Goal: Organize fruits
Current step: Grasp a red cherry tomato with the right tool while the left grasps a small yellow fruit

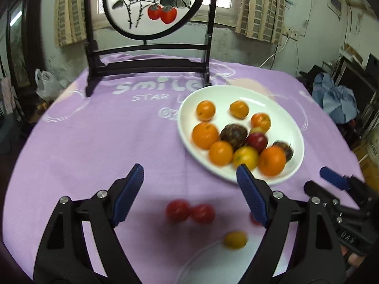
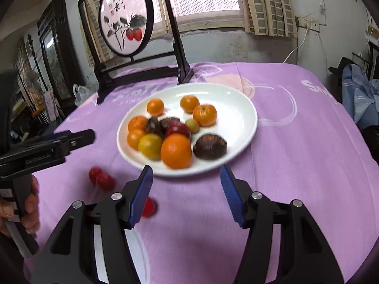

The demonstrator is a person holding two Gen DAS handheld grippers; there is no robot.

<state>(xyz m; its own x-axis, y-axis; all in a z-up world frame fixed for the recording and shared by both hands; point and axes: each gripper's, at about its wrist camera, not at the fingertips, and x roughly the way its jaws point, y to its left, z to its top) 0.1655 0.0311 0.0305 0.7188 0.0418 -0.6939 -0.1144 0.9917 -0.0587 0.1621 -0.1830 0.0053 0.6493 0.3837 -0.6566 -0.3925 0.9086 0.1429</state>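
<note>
On the white plate: oranges (heaped) | left gripper, right gripper jaws released, empty

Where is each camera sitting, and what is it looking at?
Left wrist view: on the left gripper, looking along its open, empty fingers at the purple tablecloth and white plate; the right gripper shows at its right edge.
Right wrist view: on the right gripper, fingers open and empty, facing the plate; the left gripper and a hand show at left.
Shared: the plate of fruit, loose red fruits on the cloth, and the round painted screen.
</note>
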